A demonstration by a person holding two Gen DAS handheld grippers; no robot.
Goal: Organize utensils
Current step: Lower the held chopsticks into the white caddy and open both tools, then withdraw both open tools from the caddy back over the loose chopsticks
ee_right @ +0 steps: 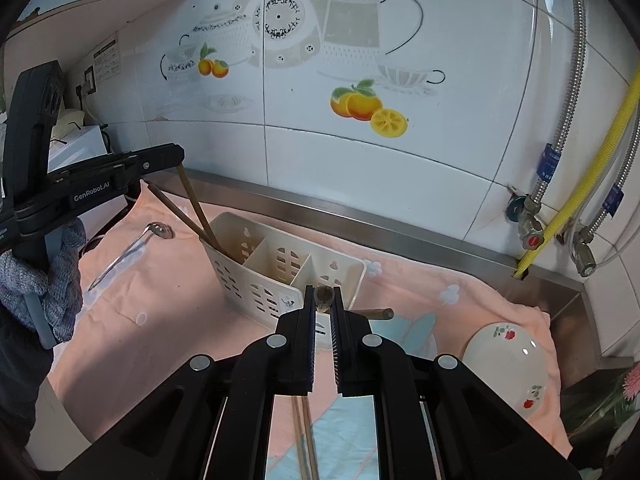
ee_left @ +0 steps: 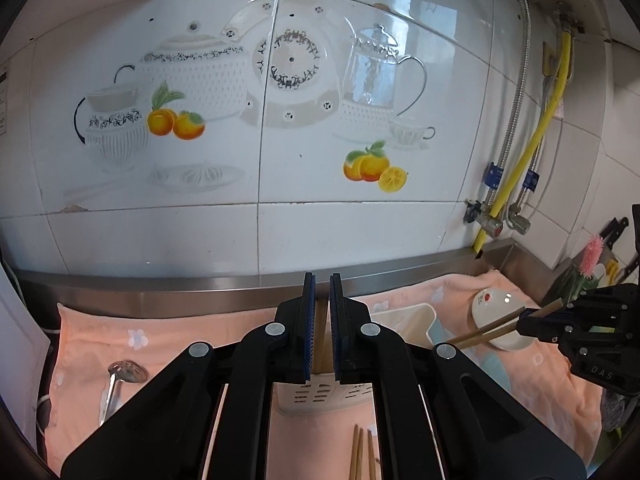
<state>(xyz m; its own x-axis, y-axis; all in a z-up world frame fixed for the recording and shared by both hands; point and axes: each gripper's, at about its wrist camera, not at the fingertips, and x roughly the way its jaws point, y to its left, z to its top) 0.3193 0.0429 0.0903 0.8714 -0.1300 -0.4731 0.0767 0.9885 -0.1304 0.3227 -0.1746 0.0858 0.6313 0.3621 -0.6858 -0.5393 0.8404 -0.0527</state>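
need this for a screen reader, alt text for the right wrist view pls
The right gripper is shut on brown chopsticks just in front of a white three-compartment utensil holder. At left, the left gripper lowers another pair into its leftmost compartment, on a pink towel.

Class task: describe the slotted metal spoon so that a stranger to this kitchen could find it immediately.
Find the peach towel below the tiled wall. Left of the white utensil caddy, the slotted spoon lies flat on the towel. It is the only metal utensil; the other loose utensils are wooden chopsticks.
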